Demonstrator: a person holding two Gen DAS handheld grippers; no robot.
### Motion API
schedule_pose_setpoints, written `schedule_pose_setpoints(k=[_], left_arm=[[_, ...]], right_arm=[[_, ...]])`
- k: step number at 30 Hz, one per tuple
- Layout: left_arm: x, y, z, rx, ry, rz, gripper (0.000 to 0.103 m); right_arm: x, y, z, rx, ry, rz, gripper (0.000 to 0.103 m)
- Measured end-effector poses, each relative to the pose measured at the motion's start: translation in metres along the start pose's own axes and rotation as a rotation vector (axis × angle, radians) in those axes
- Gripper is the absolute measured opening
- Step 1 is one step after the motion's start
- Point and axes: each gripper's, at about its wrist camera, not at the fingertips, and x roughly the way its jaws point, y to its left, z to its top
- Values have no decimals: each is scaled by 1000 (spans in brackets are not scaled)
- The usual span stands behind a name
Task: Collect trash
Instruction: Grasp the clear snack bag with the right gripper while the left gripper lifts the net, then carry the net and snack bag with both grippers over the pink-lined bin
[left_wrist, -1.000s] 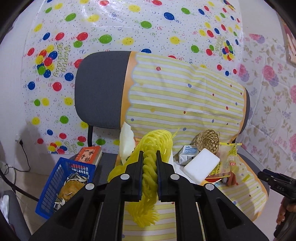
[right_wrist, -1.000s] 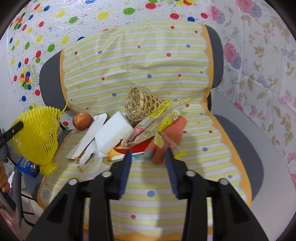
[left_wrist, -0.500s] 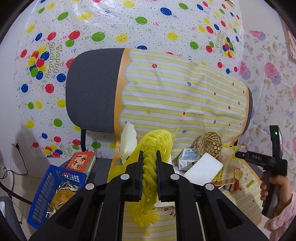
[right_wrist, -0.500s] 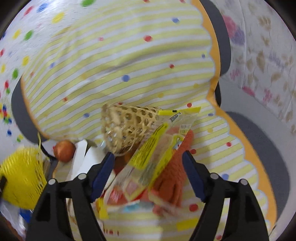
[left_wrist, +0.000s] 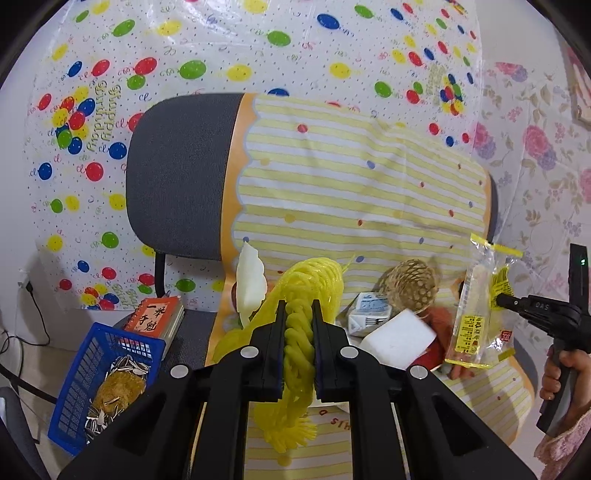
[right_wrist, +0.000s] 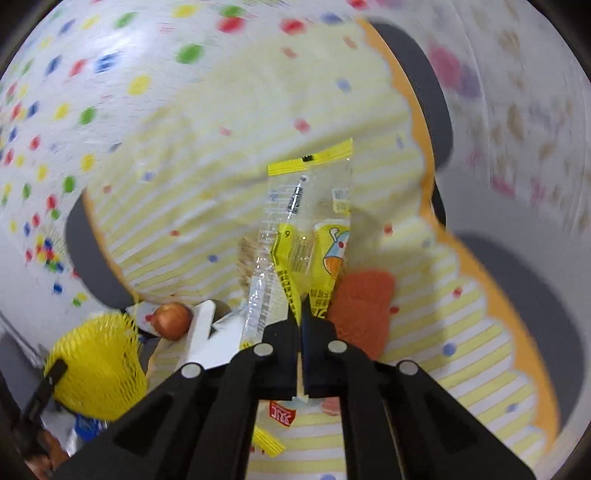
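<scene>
Wrapper (right_wrist: 306, 236) newly lifted; basket (left_wrist: 74, 391): seed shells (left_wrist: 127, 365).

Yellow foam net (left_wrist: 300, 334): twisted mesh sleeve, pinched between the left tongs (left_wrist: 298, 325), frayed end hanging down.
Clear snack wrapper (right_wrist: 303, 236): yellow print, upright, clamped at its lower part by the right tongs (right_wrist: 300, 328), lifted above the chair seat.

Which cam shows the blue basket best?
Left wrist. The blue basket sits unobstructed at lower left, its seed shells and brown scrap visible inside. Right wrist shows only a blue sliver low left, behind the yellow mesh net held by the left gripper.
</scene>
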Motion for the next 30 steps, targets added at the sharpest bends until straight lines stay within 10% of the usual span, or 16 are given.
schedule_pose_setpoints(k=[8,30], left_arm=[[-57,-44,-3,38,-59,-155,12],[-113,-201,-100,232,6,-572,12]], right_arm=[[-82,30,-23,-162,-27,-82,2],[-234,-27,-141,-112,-34,-420,5]])
